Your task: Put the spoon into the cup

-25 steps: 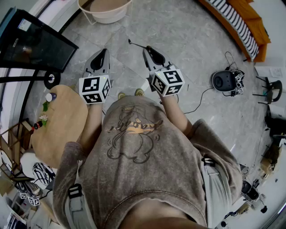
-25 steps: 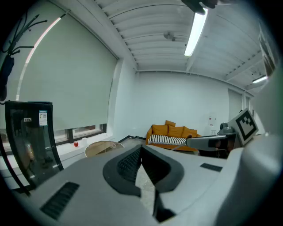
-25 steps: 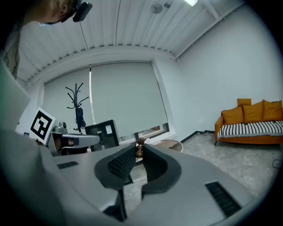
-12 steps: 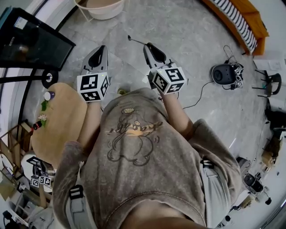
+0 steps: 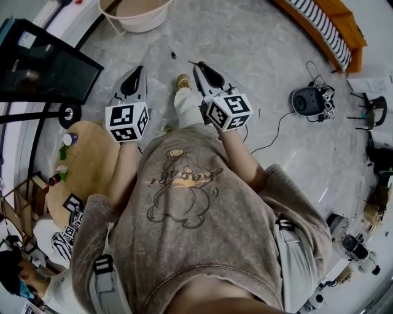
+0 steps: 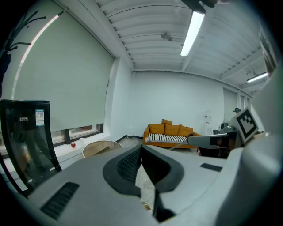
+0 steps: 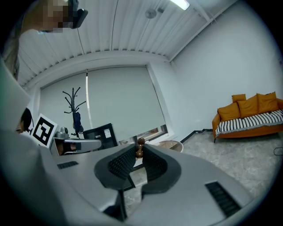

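Note:
My right gripper (image 5: pixel 198 65) is shut on a thin dark spoon (image 5: pixel 191 62), which sticks out past the tips over the grey floor. In the right gripper view the spoon's brown beaded end (image 7: pixel 140 147) shows pinched between the jaw tips of that gripper (image 7: pixel 139 152). The left gripper (image 5: pixel 136 72) is held beside it, with its jaws (image 6: pixel 141 149) shut on nothing. A small white and purple cup-like thing (image 5: pixel 70 139) stands on the round wooden table (image 5: pixel 86 175) at the left, apart from both grippers.
The person's leg and foot (image 5: pixel 184 92) are between the grippers. A white basin (image 5: pixel 138 15) lies ahead, a black screen (image 5: pixel 43 61) to the left, and an orange sofa (image 5: pixel 331 30) and a black device with cables (image 5: pixel 310 110) to the right. Someone sits at bottom left (image 5: pixel 15 276).
The person's leg and foot have stepped forward between the grippers. Both grippers keep their places and the spoon stays gripped. A seated person has come into view at bottom left.

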Demonstrator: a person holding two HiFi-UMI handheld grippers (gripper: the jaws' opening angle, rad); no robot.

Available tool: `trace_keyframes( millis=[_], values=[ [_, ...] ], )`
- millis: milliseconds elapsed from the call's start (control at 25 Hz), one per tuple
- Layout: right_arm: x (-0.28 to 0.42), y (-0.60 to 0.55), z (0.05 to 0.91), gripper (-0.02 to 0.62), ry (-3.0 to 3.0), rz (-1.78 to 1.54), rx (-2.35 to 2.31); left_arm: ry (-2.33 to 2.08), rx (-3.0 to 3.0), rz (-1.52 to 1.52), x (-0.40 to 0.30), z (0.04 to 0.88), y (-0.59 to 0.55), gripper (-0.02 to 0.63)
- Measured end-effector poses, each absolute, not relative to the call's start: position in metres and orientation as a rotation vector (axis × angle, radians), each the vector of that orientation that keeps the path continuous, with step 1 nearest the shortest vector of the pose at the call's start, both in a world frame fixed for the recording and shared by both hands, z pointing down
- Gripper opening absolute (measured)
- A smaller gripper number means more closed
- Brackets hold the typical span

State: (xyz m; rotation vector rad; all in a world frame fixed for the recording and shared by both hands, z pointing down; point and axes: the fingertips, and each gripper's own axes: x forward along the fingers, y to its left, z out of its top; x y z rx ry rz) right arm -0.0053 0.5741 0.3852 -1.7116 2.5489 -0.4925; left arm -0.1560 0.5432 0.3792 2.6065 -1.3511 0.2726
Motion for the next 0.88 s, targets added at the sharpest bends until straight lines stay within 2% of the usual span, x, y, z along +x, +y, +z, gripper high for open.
trace_keyframes(
  millis=[880],
  values=[
    [0.011,0.487,0.405,0.061,2.499,-0.535,-1.743,-1.314,2.602,0.307,-0.139,0.402,0.460,0.017]
  ],
)
